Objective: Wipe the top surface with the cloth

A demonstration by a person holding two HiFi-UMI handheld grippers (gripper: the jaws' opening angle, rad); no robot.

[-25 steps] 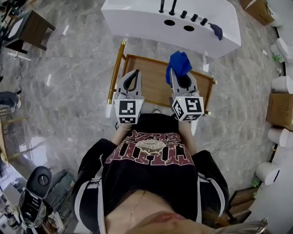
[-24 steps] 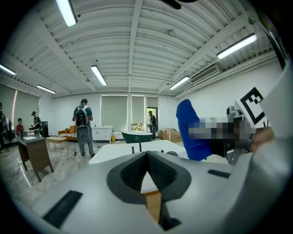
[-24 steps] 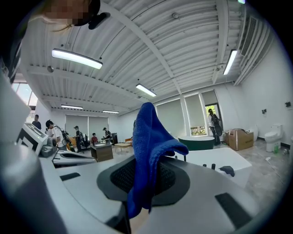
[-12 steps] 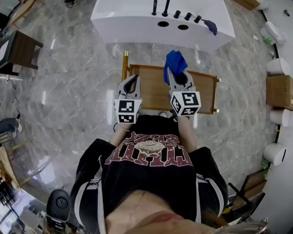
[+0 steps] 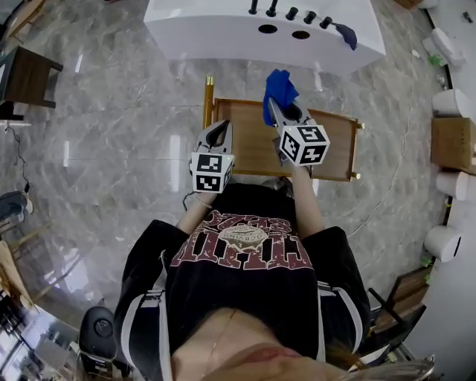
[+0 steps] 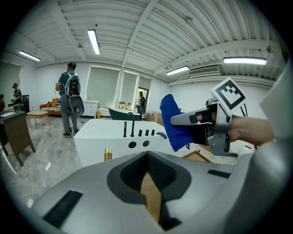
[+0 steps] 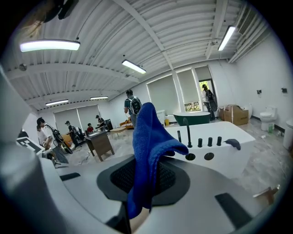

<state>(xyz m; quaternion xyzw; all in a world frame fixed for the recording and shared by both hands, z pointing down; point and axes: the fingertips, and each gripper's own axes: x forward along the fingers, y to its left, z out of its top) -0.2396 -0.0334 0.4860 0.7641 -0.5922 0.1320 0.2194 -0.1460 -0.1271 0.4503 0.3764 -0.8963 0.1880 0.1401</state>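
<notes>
Glossy grey marbled floor tiles spread all round. Straight ahead of the left gripper and the right gripper stands a white unit, probably a bathtub, with black taps along its top. Well off the left gripper's outer side is a dark wooden table. Out past the right gripper's outer side sit a cardboard box and white ceramic fixtures. Farther ahead, beyond the white unit, a dark green bathtub stands before tall windows with pale blinds. The walls are white. Lit tube lamps hang under a white ribbed ceiling.
</notes>
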